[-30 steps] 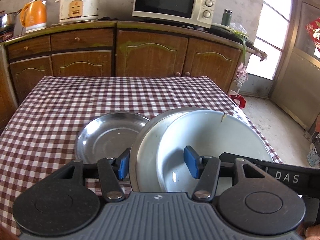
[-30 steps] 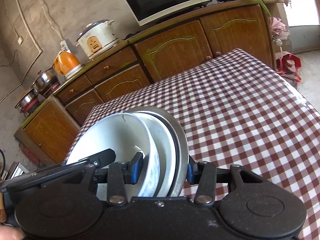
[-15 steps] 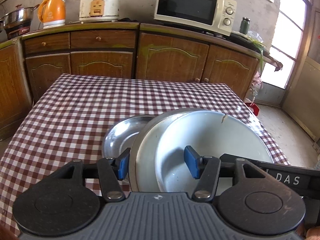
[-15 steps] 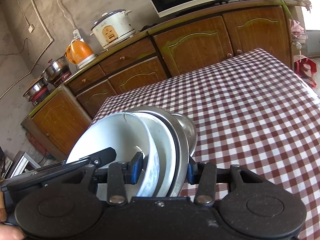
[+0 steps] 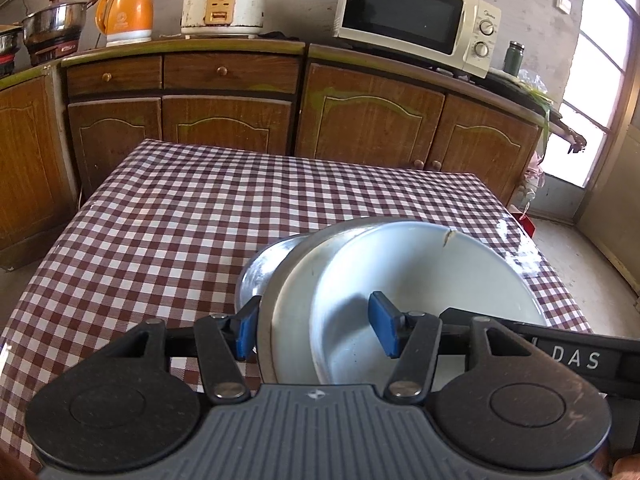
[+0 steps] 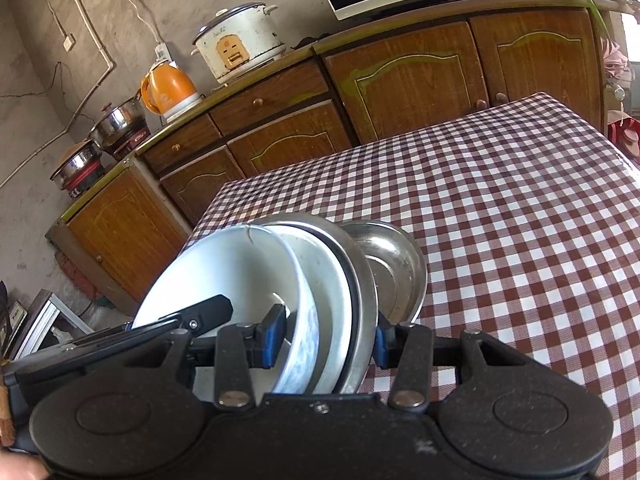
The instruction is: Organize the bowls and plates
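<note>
Both grippers clamped on the same tilted stack of dishes, one from each side. Left gripper low in the centre of its own frame, blue pads pressing the outer metal rim on the left and the inside of the white bowl on the right. Right gripper low centre too, jaws squeezed across the stack's edge, left pad inside the bowl, right pad behind the metal rim. Opposite gripper's black arm poking into each view. Bit of a hand at the bottom left corner of the right view.
</note>
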The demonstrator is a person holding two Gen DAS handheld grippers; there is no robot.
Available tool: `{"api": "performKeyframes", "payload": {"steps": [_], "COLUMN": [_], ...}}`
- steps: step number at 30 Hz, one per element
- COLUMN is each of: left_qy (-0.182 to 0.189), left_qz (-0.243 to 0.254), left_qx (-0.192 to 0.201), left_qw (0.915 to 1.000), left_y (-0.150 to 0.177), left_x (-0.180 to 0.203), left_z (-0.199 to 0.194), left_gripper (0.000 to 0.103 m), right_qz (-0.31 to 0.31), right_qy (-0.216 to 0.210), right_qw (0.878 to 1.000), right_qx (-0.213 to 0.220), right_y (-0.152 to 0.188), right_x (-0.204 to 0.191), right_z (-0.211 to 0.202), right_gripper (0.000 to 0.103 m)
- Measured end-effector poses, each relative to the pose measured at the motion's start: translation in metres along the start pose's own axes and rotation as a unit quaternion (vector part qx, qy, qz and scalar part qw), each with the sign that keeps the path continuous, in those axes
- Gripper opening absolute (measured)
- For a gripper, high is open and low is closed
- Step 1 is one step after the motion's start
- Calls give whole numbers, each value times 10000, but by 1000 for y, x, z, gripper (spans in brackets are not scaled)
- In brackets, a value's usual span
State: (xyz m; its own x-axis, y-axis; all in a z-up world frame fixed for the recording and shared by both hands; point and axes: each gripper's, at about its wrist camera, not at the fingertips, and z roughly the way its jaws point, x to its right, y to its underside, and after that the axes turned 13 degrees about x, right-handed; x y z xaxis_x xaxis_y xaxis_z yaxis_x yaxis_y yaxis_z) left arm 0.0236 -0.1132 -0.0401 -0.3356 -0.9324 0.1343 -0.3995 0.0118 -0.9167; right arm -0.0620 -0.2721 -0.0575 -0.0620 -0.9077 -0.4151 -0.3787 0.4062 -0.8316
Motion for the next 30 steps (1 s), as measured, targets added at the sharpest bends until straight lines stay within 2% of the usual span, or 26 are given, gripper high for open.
{"api": "performKeyframes", "payload": {"steps": [30], "left_qy": [-77], "left_qz": [-63], "left_qx": [-117], "left_qw": [9999], "left_y": [-6], "left_x": [-19], "left_z": [34], "left_gripper": [58], "right_qz": [49], "right_qy": [-8], "right_qw": [9999], "right_qx": [-149], "right_y": [-7], "right_x": [-2], "right_z": [42], "right_gripper": [53]}}
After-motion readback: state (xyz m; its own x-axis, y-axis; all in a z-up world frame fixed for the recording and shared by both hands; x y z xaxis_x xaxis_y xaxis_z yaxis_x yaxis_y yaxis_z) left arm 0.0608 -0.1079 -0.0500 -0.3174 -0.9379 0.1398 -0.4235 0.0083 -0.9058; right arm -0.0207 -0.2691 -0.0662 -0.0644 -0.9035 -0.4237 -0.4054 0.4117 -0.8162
